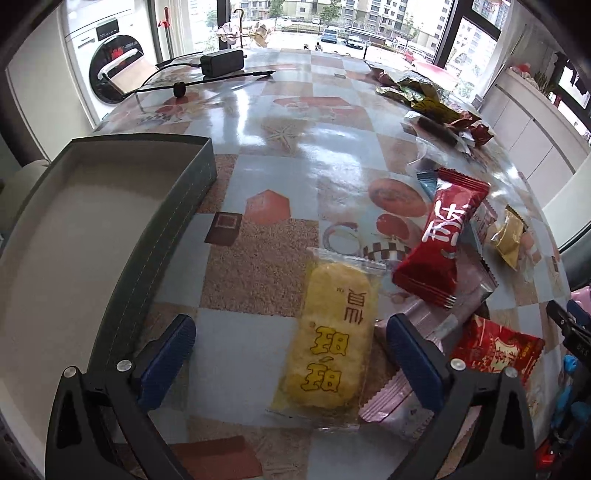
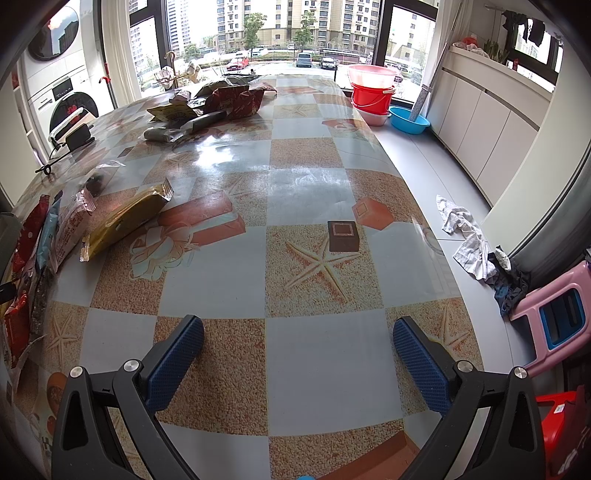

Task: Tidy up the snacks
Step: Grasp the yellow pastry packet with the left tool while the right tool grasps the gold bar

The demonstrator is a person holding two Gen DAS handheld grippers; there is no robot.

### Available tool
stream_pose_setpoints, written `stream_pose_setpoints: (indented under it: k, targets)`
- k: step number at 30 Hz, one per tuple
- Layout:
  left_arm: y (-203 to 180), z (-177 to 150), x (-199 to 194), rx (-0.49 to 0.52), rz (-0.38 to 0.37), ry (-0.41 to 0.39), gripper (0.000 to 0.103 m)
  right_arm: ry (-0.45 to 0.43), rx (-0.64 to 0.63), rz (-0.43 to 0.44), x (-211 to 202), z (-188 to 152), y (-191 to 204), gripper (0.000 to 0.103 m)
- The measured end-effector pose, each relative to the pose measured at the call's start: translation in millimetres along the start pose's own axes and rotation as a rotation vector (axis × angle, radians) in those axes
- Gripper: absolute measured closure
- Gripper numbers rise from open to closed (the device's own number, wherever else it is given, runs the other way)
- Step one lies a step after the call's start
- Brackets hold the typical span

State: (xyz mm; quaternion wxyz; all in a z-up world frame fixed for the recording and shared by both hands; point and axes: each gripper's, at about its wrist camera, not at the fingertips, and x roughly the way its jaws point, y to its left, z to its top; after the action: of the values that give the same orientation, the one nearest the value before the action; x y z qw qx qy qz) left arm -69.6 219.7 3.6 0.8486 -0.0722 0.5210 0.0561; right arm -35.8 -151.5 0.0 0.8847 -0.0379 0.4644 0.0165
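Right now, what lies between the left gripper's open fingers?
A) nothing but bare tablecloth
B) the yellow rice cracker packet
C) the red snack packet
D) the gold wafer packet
B: in the left wrist view the yellow rice cracker packet lies flat on the tablecloth between the spread fingers of the left gripper, with the grey box off to the left.

Bright daylight comes in through the big windows [image 2: 280,33] at the back. It makes white shiny glare on the table [image 1: 258,122]. Shadows are soft. Both pictures are sharp in the middle, but the edges bend round and go dark.
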Motion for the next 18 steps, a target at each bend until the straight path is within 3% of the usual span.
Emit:
stream_pose_setpoints:
  k: [3, 8, 11, 16, 18]
  targets:
    - [-2, -8, 2, 0.059, 0.049, 0.009, 0.0, 0.0, 0.0, -0.001, 0, 0, 0, 0.0]
    - [-8, -2, 5, 0.061, 0.04, 0.007, 0.0, 0.01, 0.003, -0.006, 1, 0, 4, 0.0]
    - [-15, 1, 8, 0.079, 0.027, -0.002, 0.0, 0.076, 0.031, -0.006, 5, 9, 9, 0.0]
    - [-17, 3, 10, 0.059, 0.031, -0.039, 0.0, 0.157, 0.143, 0.186, 13, 39, 34, 0.0]
    - [-18, 2, 10, 0.052, 0.034, -0.058, 0.0, 0.191, 0.21, 0.207, 21, 52, 48, 0.0]
